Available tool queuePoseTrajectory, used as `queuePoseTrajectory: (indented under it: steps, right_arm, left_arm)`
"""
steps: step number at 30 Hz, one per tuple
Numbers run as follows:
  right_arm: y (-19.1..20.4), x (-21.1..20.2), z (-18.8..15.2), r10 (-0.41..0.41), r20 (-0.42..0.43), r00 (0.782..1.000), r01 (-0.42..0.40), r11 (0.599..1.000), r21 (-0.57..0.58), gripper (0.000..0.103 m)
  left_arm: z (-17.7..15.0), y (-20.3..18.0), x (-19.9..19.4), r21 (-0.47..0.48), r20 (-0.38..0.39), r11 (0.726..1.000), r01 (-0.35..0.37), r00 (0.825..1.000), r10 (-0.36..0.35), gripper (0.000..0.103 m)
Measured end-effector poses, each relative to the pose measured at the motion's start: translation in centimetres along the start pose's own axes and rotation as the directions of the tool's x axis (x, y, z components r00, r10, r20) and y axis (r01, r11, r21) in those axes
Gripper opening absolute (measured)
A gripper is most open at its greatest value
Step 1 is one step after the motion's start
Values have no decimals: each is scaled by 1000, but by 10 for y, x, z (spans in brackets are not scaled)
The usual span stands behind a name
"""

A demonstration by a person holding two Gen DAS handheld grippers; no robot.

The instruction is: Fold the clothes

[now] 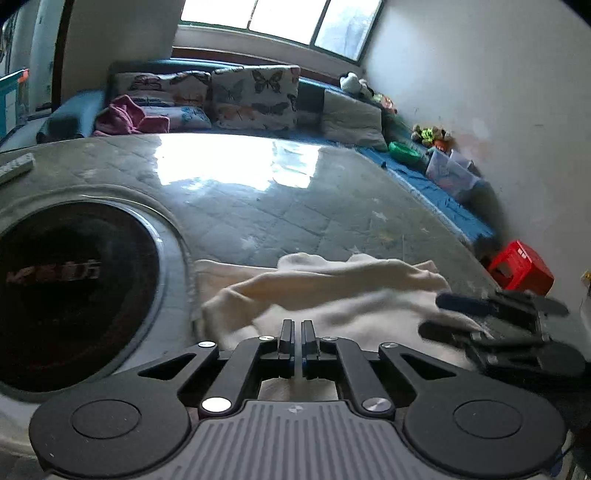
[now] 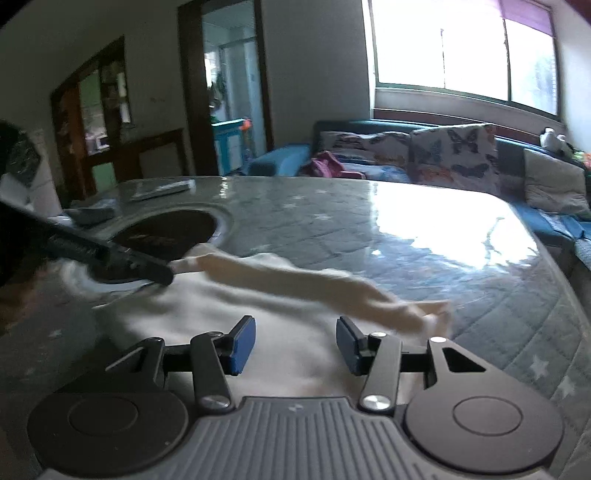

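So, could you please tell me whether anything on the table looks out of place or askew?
The cream garment lies rumpled rather than flat, one sleeve strung out across it. Its edge reaches the dark round inset in the table. The left claw looks shut; the right claw hangs open above the cloth.

Both cameras sit low and close over the table (image 1: 258, 206), each looking forward past its own fingers at the foot of the frame. The left wrist view faces the sofa (image 1: 229, 96) and window (image 1: 273, 18) along the top edge. The right wrist view faces the same sofa (image 2: 424, 155) at upper right, a doorway upper left. Both share the cream garment (image 1: 332, 291), somewhat blurred, at lower centre.
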State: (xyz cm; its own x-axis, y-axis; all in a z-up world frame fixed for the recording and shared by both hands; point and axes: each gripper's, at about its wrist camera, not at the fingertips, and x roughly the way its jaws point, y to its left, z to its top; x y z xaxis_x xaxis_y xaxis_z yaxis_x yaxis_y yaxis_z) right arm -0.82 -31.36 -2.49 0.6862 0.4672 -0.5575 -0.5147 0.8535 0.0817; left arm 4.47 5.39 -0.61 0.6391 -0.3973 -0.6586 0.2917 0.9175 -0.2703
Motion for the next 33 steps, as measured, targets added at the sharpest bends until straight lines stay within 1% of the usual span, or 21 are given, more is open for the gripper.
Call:
queuePoseTrajectory:
  steps: [4, 5, 6, 7, 9, 12, 14, 16, 17, 18, 20, 22, 25, 28, 29, 31, 33]
  right_arm:
    - [-30, 20, 9, -45, -64, 997, 50, 995, 86, 49]
    - [-37, 25, 9, -58, -80, 995, 66, 992, 107, 46]
    - [-42, 28, 9, -67, -89, 994, 78, 990, 117, 40]
    - [-46, 29, 9, -73, -90, 993, 84, 989, 118, 40]
    - [-48, 27, 11, -80, -81, 993, 89, 990, 108, 40]
    - [-39, 13, 14, -83, -47, 995, 86, 994, 73, 40]
    - [-28, 3, 13, -61, -27, 998, 62, 997, 48, 41]
    - [-14, -5, 9, -44, -12, 999, 44, 999, 14, 45]
    - [-6, -8, 5, -33, -8, 999, 33, 999, -6, 49]
    - [1, -10, 2, -24, -4, 1000, 24, 999, -21, 49]
    - [11, -6, -4, -11, -12, 1000, 10, 999, -43, 49]
    - [21, -1, -10, -1, -22, 1000, 0, 998, -64, 49]
    - [26, 7, -18, 0, -28, 1000, -2, 997, -77, 53]
    - [25, 5, -20, 8, -15, 1000, -9, 998, -66, 57]
    - [25, 5, -21, 11, -11, 1000, -12, 998, -62, 61]
    - [25, 4, -23, 14, -5, 1000, -14, 998, -59, 63]
    - [25, 4, -24, 18, -10, 1000, -19, 998, -67, 69]
  left_arm:
    - [1, 1, 9, -1, -20, 1000, -5, 1000, 5, 4]
    - [1, 3, 11, -6, -24, 1000, -5, 1000, 4, 4]
    - [0, 5, 11, -13, -23, 1000, -8, 1000, 8, 4]
    - [-1, 6, 9, -19, -21, 1000, -9, 1000, 8, 4]
    - [-1, 7, 1, -31, -9, 1000, -2, 1000, 2, 9]
    - [-3, 8, -8, -44, 4, 999, -15, 1000, 15, 21]
    - [-5, 8, -11, -57, 7, 998, -31, 999, 31, 37]
    - [-8, 7, -15, -70, 10, 996, -47, 999, 48, 47]
    - [-9, 7, -16, -77, 12, 996, -55, 998, 56, 49]
    - [-10, 6, -18, -83, 13, 995, -63, 998, 65, 50]
    - [-13, 6, -21, -97, 15, 992, -79, 997, 81, 56]
    - [-15, 5, -25, -110, 17, 989, -95, 995, 98, 59]
    - [-19, 5, -29, -129, 20, 984, -119, 992, 123, 73]
    - [-21, 6, -28, -142, 11, 980, -138, 990, 141, 75]
    - [-22, 7, -27, -146, 8, 979, -144, 989, 147, 78]
    - [-23, 8, -26, -155, 2, 976, -156, 987, 159, 79]
    - [-25, 9, -25, -163, -5, 972, -169, 985, 170, 79]
